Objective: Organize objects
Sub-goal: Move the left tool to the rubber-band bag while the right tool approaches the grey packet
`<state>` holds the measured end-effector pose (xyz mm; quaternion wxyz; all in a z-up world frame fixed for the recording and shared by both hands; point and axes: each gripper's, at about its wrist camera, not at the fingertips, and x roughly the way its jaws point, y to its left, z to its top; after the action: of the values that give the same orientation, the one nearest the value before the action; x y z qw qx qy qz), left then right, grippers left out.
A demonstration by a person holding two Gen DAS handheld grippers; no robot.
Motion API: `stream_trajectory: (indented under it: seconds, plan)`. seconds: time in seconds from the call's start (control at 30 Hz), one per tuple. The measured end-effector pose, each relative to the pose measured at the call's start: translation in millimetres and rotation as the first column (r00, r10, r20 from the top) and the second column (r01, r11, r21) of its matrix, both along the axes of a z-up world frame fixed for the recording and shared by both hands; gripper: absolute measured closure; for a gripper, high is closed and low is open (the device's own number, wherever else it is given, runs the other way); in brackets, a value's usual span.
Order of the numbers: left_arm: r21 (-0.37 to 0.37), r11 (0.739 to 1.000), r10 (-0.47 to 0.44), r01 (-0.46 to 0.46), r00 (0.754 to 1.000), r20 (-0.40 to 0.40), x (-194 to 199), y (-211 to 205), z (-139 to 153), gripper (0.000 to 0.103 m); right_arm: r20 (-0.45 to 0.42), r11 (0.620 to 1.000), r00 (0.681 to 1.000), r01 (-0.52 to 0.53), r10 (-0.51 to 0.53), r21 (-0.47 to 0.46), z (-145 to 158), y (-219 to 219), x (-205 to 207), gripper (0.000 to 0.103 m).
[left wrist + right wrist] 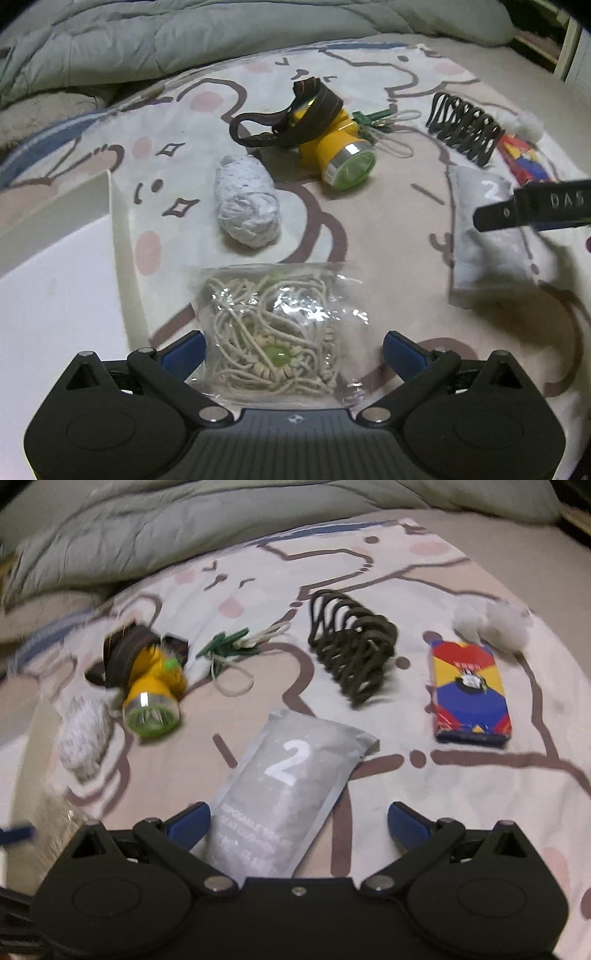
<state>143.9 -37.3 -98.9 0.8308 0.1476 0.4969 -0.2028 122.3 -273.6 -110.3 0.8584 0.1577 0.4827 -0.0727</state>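
My left gripper [293,354] is open, its blue-tipped fingers on either side of a clear bag of beige cord [277,332] lying on the bed. My right gripper [299,825] is open over a grey packet marked "2" [291,786], which lies between its fingers; the packet also shows in the left wrist view [495,236]. A yellow headlamp with a dark strap [328,144] [151,686], a white crumpled bundle [247,201] [83,734], green clips with cord [229,650], a dark coiled wire rack [351,646] and a red-blue-yellow box [471,698] lie beyond.
A white open box [118,221] stands at the left of the bag. A grey duvet [147,40] is heaped at the back. White cotton balls [491,624] lie past the coloured box. The right gripper's black body [532,206] shows at the right of the left view.
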Motion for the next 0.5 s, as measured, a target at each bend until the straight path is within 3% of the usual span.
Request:
stream_trajectory:
  seconds: [0.2,0.37,0.5]
  plan:
    - [-0.164,0.986,0.006,-0.014,0.999,-0.05,-8.3,6.1,11.4,0.003,0.031,0.995,0.999,0.023,-0.026,0.093,2.0,-6.5,0.3,0.002]
    - [-0.109,0.984,0.14,-0.141,0.99,-0.02,-5.8,2.7,9.2,0.002,0.007,0.99,0.999,0.052,-0.053,0.134,-3.9,-3.3,6.2,0.005]
    - [-0.088,0.977,0.197,-0.197,0.98,-0.007,-1.8,0.1,5.2,0.002,0.007,1.0,1.0,-0.005,0.005,0.028,-5.2,18.3,15.2,0.005]
